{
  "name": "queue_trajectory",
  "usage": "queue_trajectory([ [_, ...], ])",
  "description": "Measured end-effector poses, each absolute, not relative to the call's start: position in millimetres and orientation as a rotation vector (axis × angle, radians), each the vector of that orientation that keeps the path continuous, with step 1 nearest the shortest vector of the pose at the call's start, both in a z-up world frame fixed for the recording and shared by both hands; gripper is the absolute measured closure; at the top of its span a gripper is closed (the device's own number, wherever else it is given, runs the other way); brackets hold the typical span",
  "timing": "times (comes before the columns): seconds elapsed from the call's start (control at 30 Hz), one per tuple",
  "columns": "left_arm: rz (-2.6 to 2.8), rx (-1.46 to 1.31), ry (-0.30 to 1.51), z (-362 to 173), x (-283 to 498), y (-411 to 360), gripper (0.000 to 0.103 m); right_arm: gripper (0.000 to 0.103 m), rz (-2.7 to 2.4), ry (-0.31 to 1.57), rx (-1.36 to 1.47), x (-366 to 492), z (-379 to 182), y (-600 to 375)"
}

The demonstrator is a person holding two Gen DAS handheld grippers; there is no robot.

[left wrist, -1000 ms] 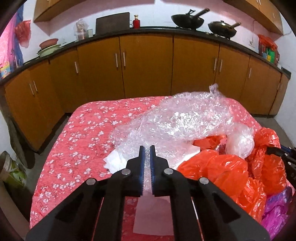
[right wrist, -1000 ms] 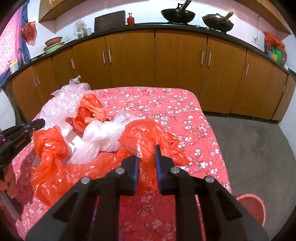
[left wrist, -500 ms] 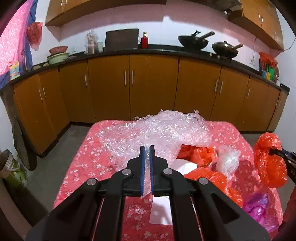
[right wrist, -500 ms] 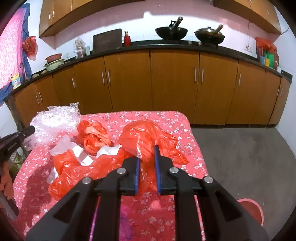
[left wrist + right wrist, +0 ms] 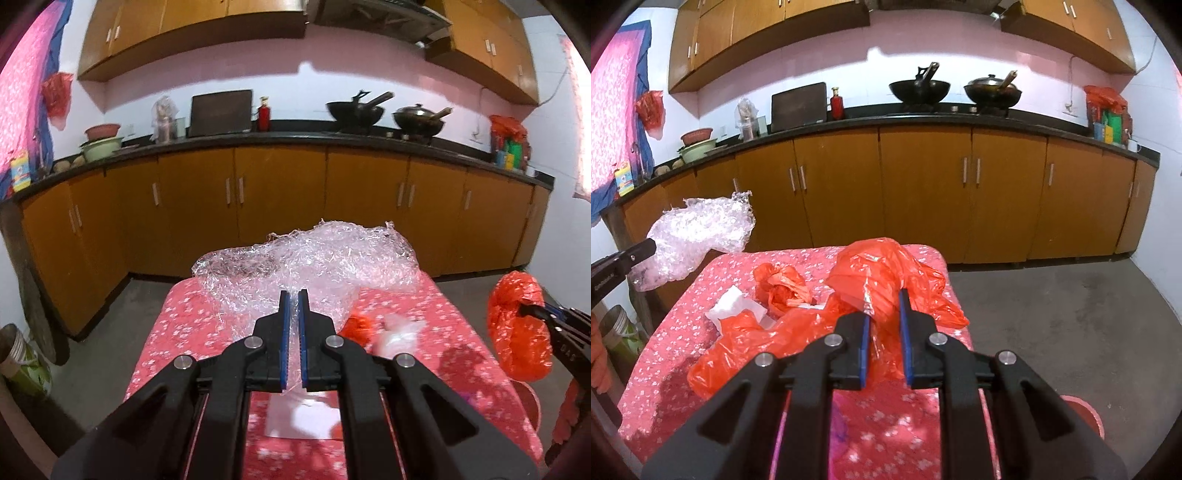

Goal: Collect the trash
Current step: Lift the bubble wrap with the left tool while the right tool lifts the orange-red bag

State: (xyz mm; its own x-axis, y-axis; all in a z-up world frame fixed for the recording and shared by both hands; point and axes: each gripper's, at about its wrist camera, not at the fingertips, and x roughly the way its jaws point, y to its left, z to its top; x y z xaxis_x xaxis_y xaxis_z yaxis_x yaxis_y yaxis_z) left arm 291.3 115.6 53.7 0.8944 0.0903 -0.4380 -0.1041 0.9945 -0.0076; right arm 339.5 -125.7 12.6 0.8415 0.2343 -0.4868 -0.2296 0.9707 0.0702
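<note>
My left gripper (image 5: pixel 291 299) is shut on a sheet of clear bubble wrap (image 5: pixel 314 262) and holds it lifted above the red flowered table (image 5: pixel 192 325). It also shows in the right wrist view (image 5: pixel 698 236), hanging left of the table. My right gripper (image 5: pixel 884 306) is shut on an orange plastic bag (image 5: pixel 886 269), lifted off the table; the same bag (image 5: pixel 517 325) hangs at the right in the left wrist view. A smaller orange bag (image 5: pixel 783 284), crumpled white plastic (image 5: pixel 733 302) and a white paper (image 5: pixel 306 417) lie on the table.
Wooden kitchen cabinets (image 5: pixel 923 192) with a black counter run behind the table. A red bin (image 5: pixel 1086 417) stands on the grey floor right of the table. A bucket (image 5: pixel 18 354) sits at the far left on the floor.
Both grippers have risen well above the table. The bubble wrap and the orange bag have come up with them, off the pile.
</note>
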Motion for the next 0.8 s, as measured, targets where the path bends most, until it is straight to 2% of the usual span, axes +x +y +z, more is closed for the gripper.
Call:
queue_trajectory([
  [0.37,-0.069,0.011,0.429,68.0,282.6,32.3,0.099,0.088,0.150,0.474,0.047,306.6,28.4,-191.3],
  [0.8,-0.282,0.054,0.456,51.4,278.9,-89.2,0.099,0.088,-0.065,0.480,0.076,270.0,14.2,-321.1],
])
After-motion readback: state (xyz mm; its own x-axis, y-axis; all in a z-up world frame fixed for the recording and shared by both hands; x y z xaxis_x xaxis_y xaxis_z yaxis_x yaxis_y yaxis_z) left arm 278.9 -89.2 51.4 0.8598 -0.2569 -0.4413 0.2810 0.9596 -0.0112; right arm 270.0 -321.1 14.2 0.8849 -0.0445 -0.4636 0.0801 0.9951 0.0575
